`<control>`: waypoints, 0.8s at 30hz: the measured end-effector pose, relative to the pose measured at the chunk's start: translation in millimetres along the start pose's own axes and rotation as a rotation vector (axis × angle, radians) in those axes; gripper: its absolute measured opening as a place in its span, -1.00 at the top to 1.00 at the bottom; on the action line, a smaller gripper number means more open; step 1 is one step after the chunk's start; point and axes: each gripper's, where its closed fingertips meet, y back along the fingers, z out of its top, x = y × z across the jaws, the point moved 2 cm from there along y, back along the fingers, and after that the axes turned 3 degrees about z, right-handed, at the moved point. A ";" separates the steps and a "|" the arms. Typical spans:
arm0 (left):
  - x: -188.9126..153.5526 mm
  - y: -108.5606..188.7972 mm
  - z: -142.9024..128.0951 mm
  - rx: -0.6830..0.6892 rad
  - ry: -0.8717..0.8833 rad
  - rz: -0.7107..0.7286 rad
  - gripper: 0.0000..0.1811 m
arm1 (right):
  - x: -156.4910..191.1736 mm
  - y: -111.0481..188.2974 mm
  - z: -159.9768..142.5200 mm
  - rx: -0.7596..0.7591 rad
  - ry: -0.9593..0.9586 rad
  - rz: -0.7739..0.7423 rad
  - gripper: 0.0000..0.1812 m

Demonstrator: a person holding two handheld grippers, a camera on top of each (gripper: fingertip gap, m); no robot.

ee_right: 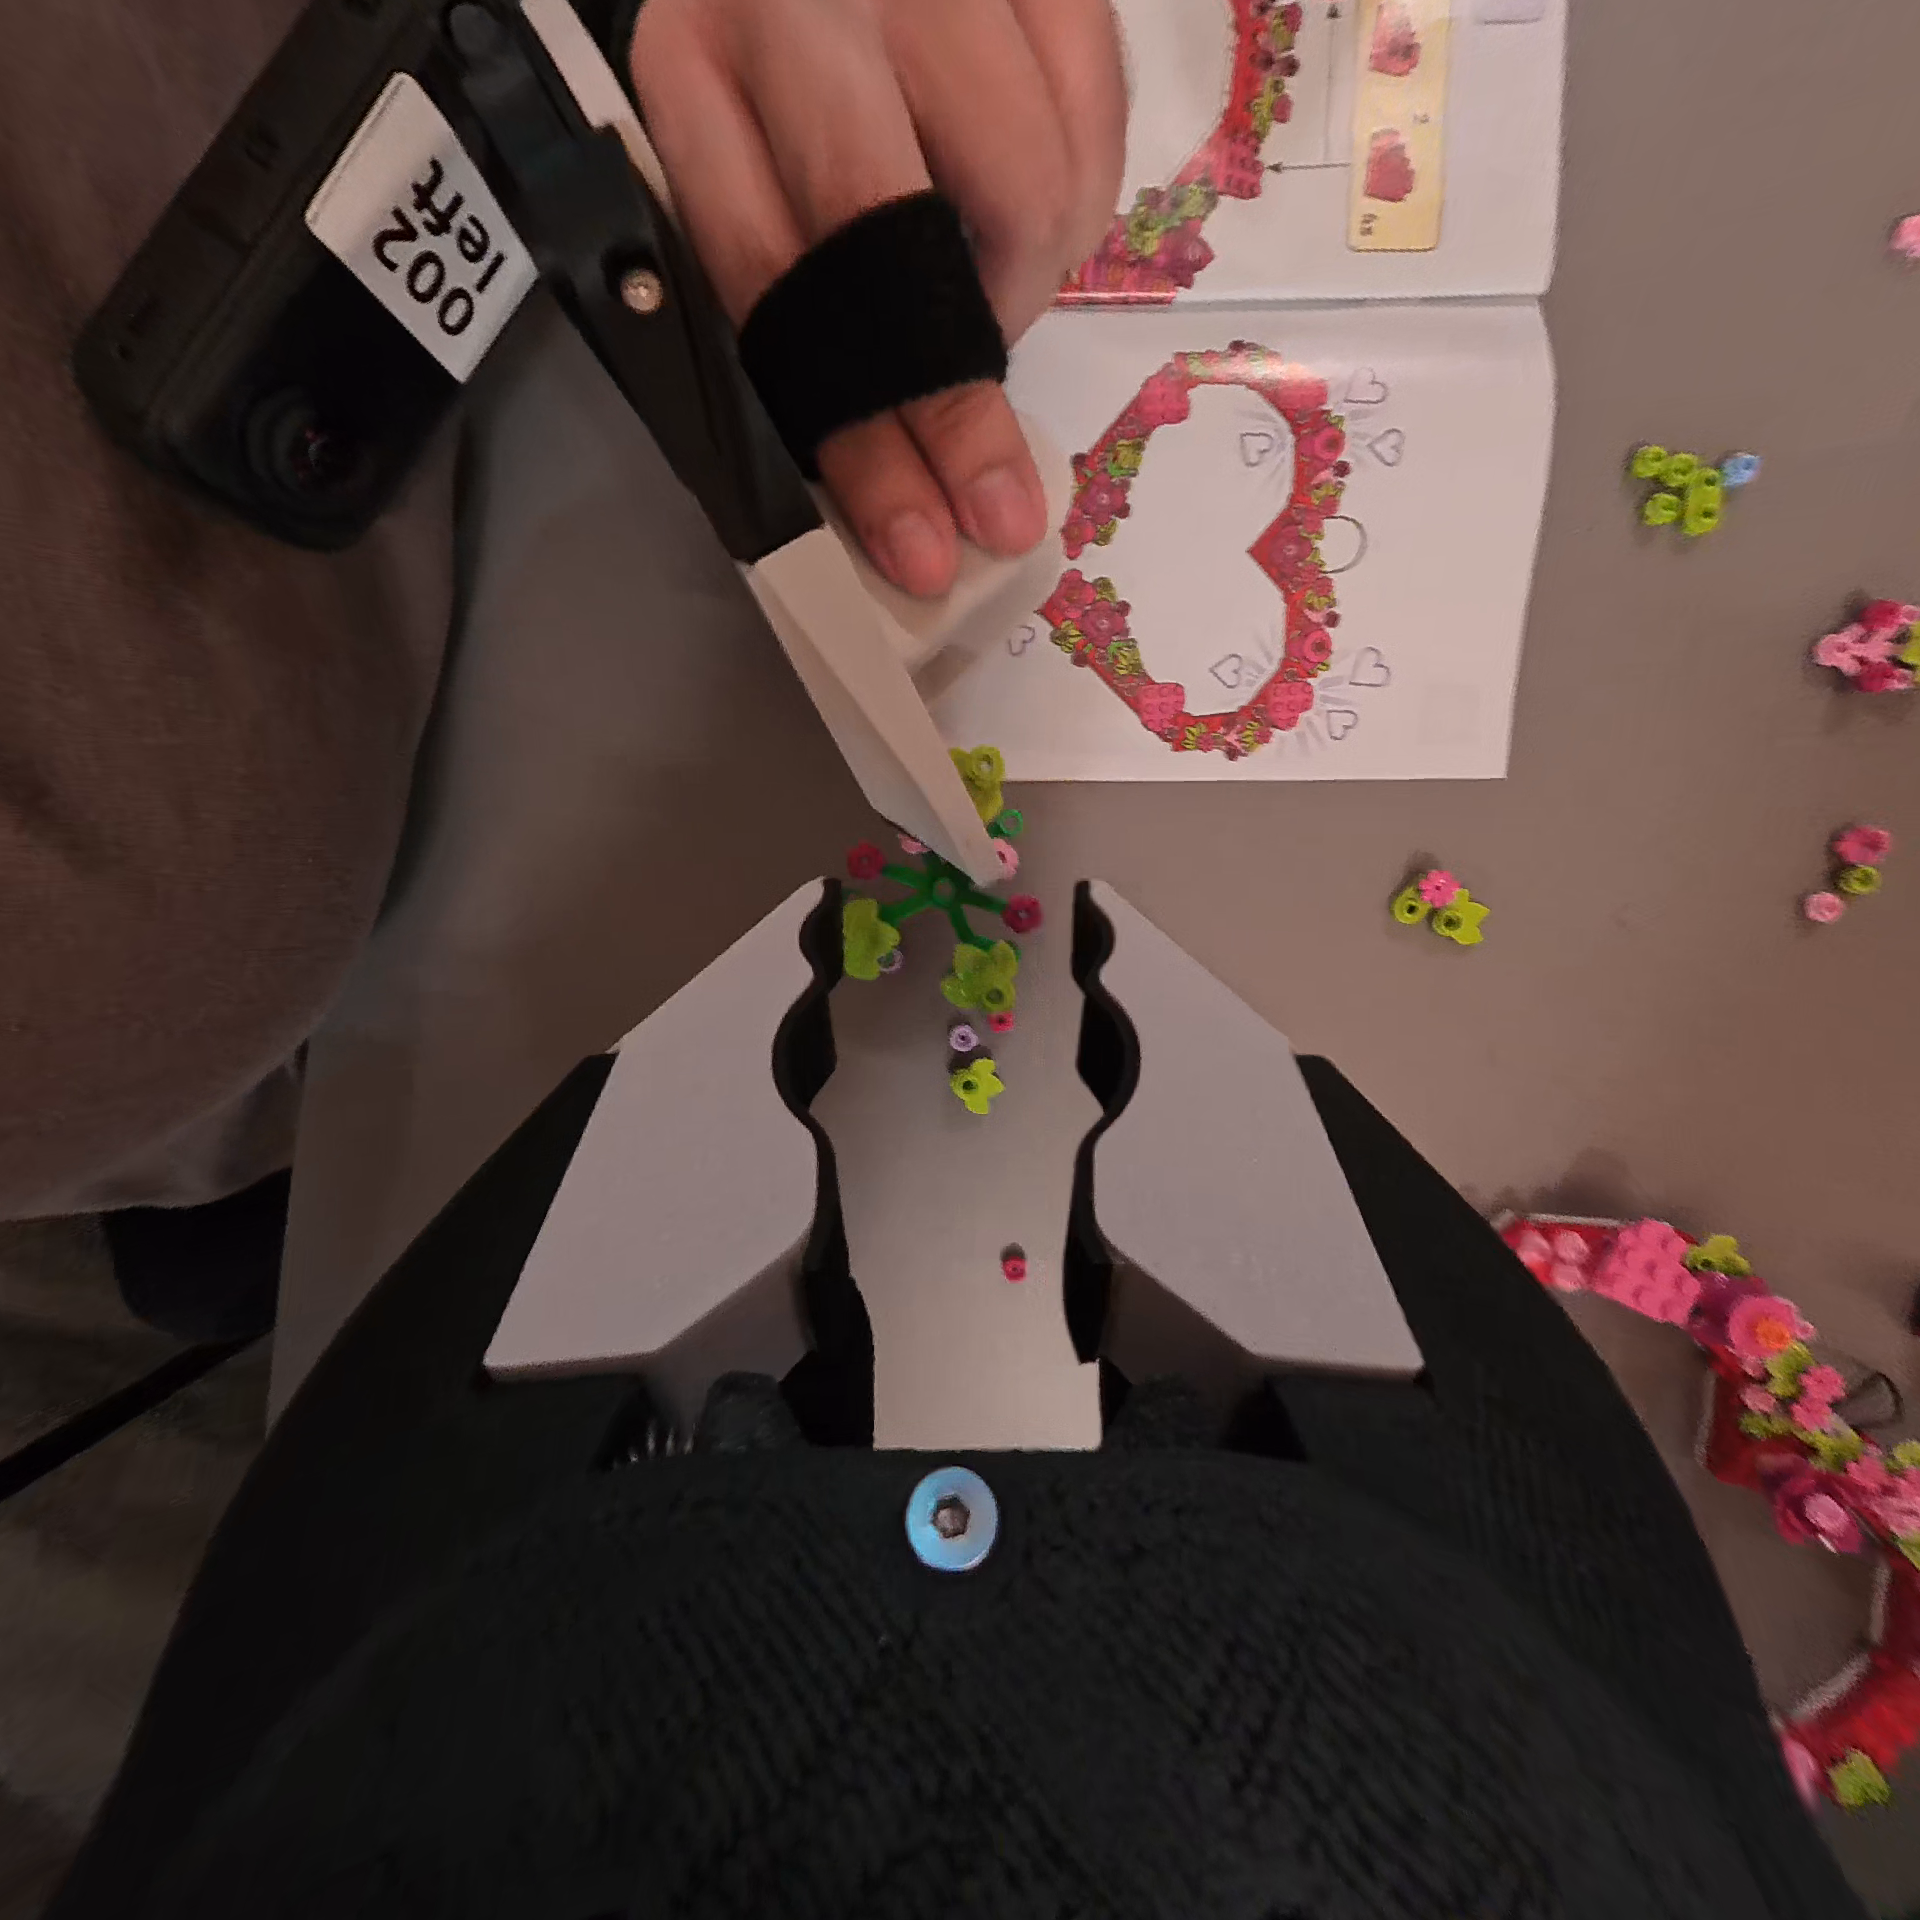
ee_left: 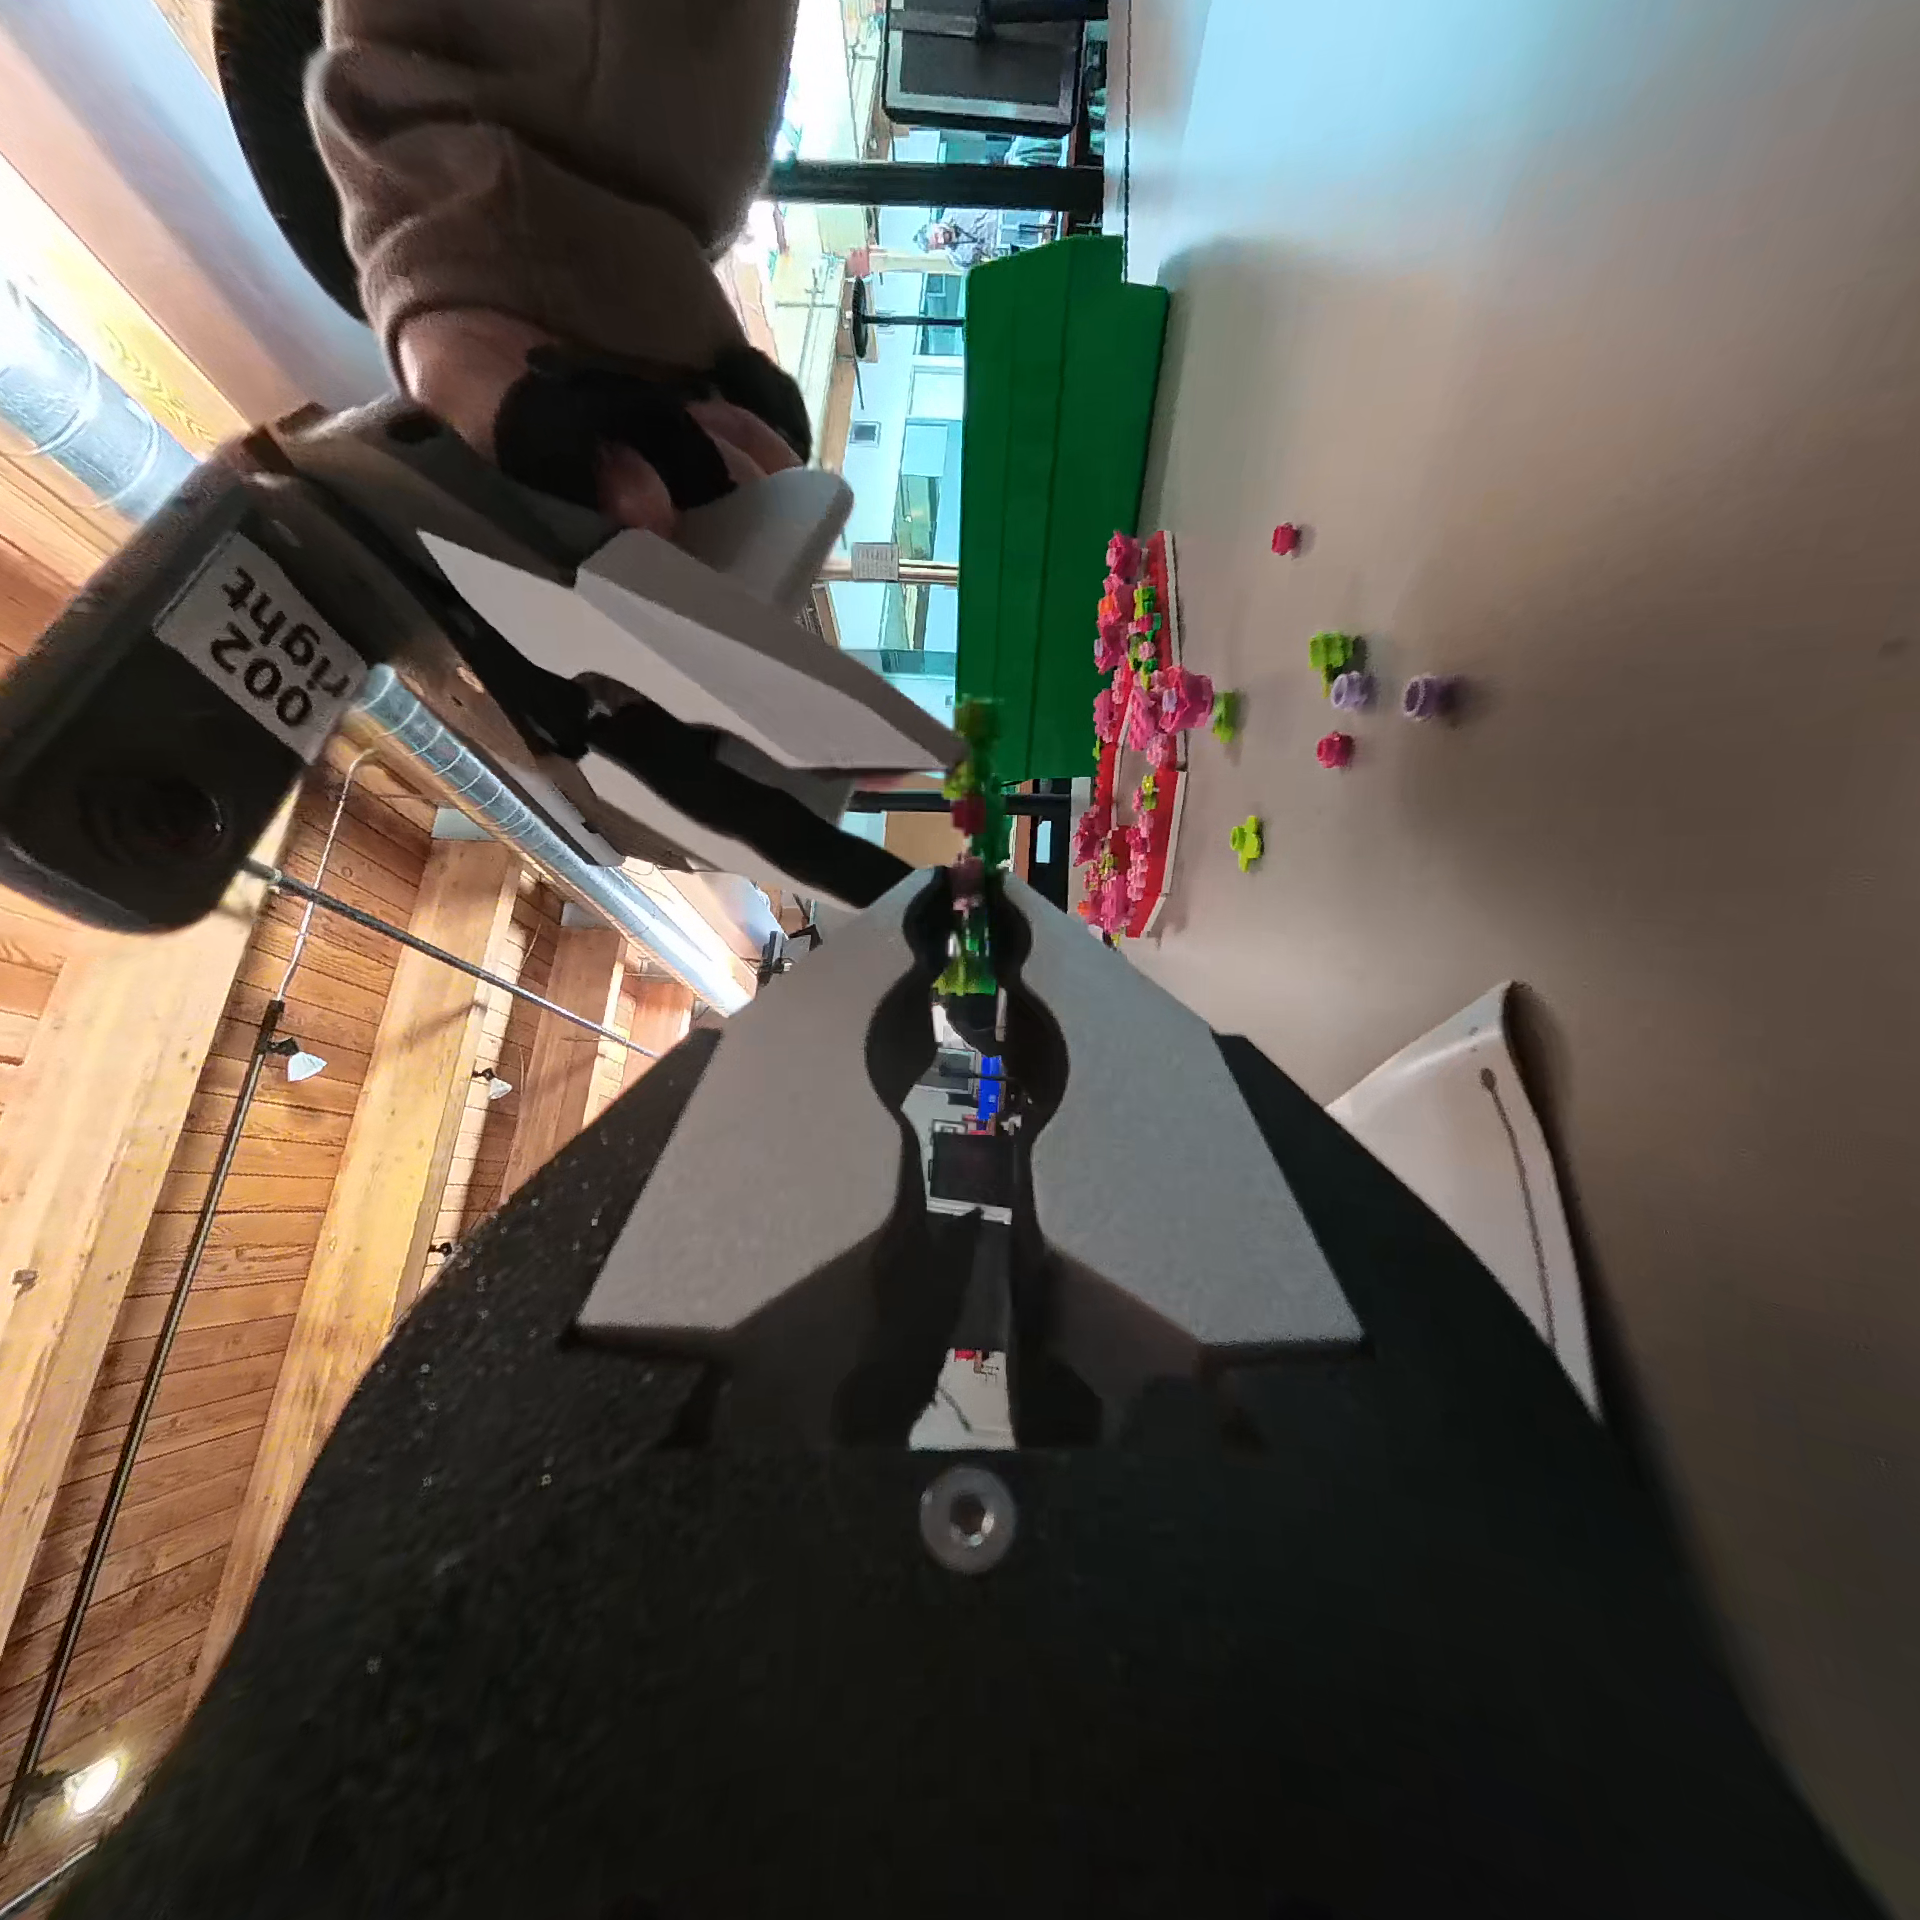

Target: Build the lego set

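Right wrist view: right tongs (ee_right: 951,904) spread wide over the surface (ee_right: 1558,1039), left tongs (ee_right: 977,847) clamped on green flower sprig (ee_right: 940,894) between them

Counts on the counter (ee_right: 1662,1039)
One open instruction booklet (ee_right: 1403,623), one heart-shaped frame (ee_right: 1683,1309), two tools (ee_right: 951,914) (ee_left: 971,914), one green stem cluster (ee_right: 940,894).

Heart-shaped red frame (ee_right: 1766,1382): cut off by the right and lower edges in the right wrist view, blurred. Instruction booklet (ee_right: 1455,582): upper page cropped by the top edge, left part hidden behind a hand (ee_right: 883,260). Green flower stem (ee_left: 971,883): lower portion hidden between the left claw's fingers (ee_left: 1122,1091), detail too small to tell.
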 end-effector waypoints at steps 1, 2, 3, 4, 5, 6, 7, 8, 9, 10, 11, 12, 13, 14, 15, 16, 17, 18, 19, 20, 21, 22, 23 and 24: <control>-0.4 0.0 -0.3 0.002 -0.002 -0.005 0.96 | -3.0 5.2 -2.2 -0.009 -0.001 -0.032 0.52; -1.2 0.0 -0.6 0.002 -0.004 -0.011 0.97 | -5.8 11.9 -4.8 -0.026 -0.009 -0.063 0.48; -2.1 -0.1 -0.8 0.002 -0.005 -0.018 0.97 | -9.1 19.5 -8.7 -0.044 -0.023 -0.097 0.48; -3.0 -0.2 -0.9 0.002 -0.003 -0.026 0.97 | -14.2 27.2 -15.9 -0.049 -0.043 -0.142 0.47; -4.1 -0.3 -1.3 0.003 0.000 -0.035 0.97 | -21.3 34.3 -27.5 -0.030 -0.067 -0.199 0.48; -5.8 -0.5 -1.9 0.006 0.004 -0.049 0.96 | -30.1 40.2 -43.1 0.011 -0.089 -0.266 0.48; -7.3 -0.7 -2.2 0.008 0.009 -0.061 0.96 | -37.0 43.5 -60.4 0.062 -0.111 -0.314 0.49; -8.5 -0.7 -2.6 0.009 0.011 -0.070 0.96 | -41.3 43.6 -76.5 0.107 -0.134 -0.336 0.49; -9.1 -0.6 -2.7 0.009 0.011 -0.075 0.96 | -43.8 40.7 -89.7 0.139 -0.156 -0.339 0.49; -9.2 -0.5 -2.6 0.007 0.011 -0.076 0.96 | -44.9 35.7 -99.0 0.154 -0.169 -0.327 0.50; -9.8 -0.2 -2.4 0.006 0.012 -0.083 0.96 | -46.1 29.9 -105.1 0.158 -0.173 -0.314 0.51; -11.3 0.1 -2.0 0.003 0.016 -0.096 0.96 | -48.0 24.6 -109.0 0.159 -0.166 -0.307 0.54; -13.2 0.4 -1.5 0.000 0.021 -0.112 0.96 | -50.5 20.3 -111.3 0.160 -0.153 -0.304 0.58; -15.0 0.7 -1.3 -0.002 0.022 -0.125 0.96 | -53.2 16.7 -113.1 0.166 -0.141 -0.300 0.61; -16.6 1.0 -0.9 -0.005 0.023 -0.138 0.96 | -56.0 13.7 -114.4 0.172 -0.138 -0.292 0.64; -18.0 1.3 -0.6 -0.006 0.025 -0.148 0.96 | -58.8 11.0 -116.2 0.185 -0.146 -0.279 0.65; -18.8 1.5 -0.4 -0.007 0.027 -0.155 0.96 | -61.8 8.6 -117.4 0.196 -0.155 -0.266 0.65; -19.1 1.7 -0.2 -0.009 0.030 -0.158 0.96 | -64.3 6.1 -117.6 0.200 -0.162 -0.251 0.65; -19.5 2.0 -0.2 -0.010 0.034 -0.164 0.96 | -66.0 3.5 -118.2 0.205 -0.171 -0.230 0.65; -19.6 2.3 -0.1 -0.011 0.040 -0.167 0.97 | -68.1 1.2 -119.3 0.214 -0.182 -0.216 0.64; -19.4 2.7 -0.1 -0.014 0.043 -0.169 0.97 | -69.5 -0.8 -120.8 0.225 -0.191 -0.199 0.64; -19.0 3.1 0.1 -0.017 0.047 -0.169 0.96 | -70.3 -2.8 -121.9 0.232 -0.198 -0.183 0.64; -18.7 3.6 0.6 -0.020 0.051 -0.170 0.96 | -71.5 -4.5 -122.4 0.234 -0.205 -0.172 0.65; -19.2 4.1 1.0 -0.023 0.056 -0.178 0.96 | -72.1 -6.1 -123.0 0.237 -0.214 -0.160 0.67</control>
